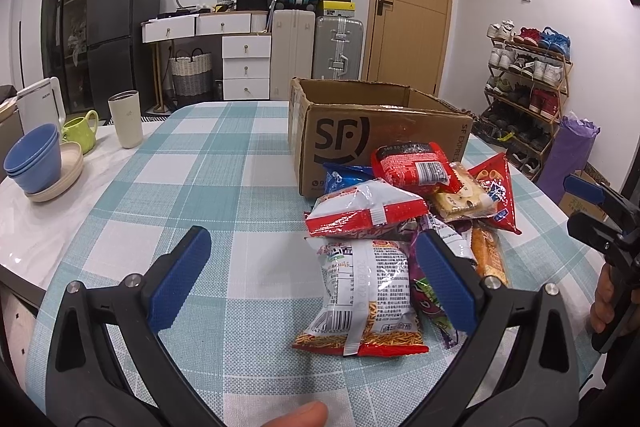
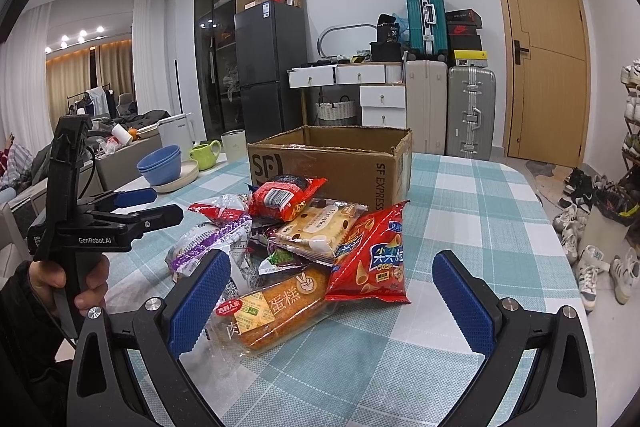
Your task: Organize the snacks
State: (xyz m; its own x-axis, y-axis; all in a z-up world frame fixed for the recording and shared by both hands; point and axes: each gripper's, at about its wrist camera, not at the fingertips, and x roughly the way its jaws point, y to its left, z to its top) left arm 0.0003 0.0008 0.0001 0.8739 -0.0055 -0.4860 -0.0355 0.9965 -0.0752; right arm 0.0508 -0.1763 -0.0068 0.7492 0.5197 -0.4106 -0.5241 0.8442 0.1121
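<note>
- My left gripper (image 1: 312, 279) is spread wide and holds nothing; my right gripper (image 2: 332, 301) is likewise spread and empty, both hovering over the checked tablecloth (image 1: 224, 155).
- The snack pile (image 2: 304, 239) lies on the cloth just in front of the open SF Express cardboard box (image 2: 344, 167), touching its near wall; in the left wrist view it sits at about 2 o'clock from my left fingers.
- Nearest my left claw is a crispy-noodle packet (image 1: 366, 291), printed back up. I judge it light, puffed with air and slick, with brittle contents. I would pinch it across the flat sealed edge or lightly over the middle, never hard.
- Nearest my right claw is a wrapped cake roll (image 2: 276, 311), at about 11 o'clock between my fingers. It looks soft and squashable in slippery clear film, so grip the long sides gently.
- The red cone-crisps bag (image 2: 374, 255) leans on the pile, light and crushable; take its top seam.
- Count, as far as overlap allows: one noodle packet, one cake roll, one cone-crisps bag, one biscuit sandwich pack (image 2: 320, 227), one red barcoded packet (image 2: 286, 197), one blue bag (image 1: 340, 179), one red-and-white bag (image 1: 360, 211), and purple wrappers beneath that I cannot count.
- One box, its inside hidden from view.
</note>
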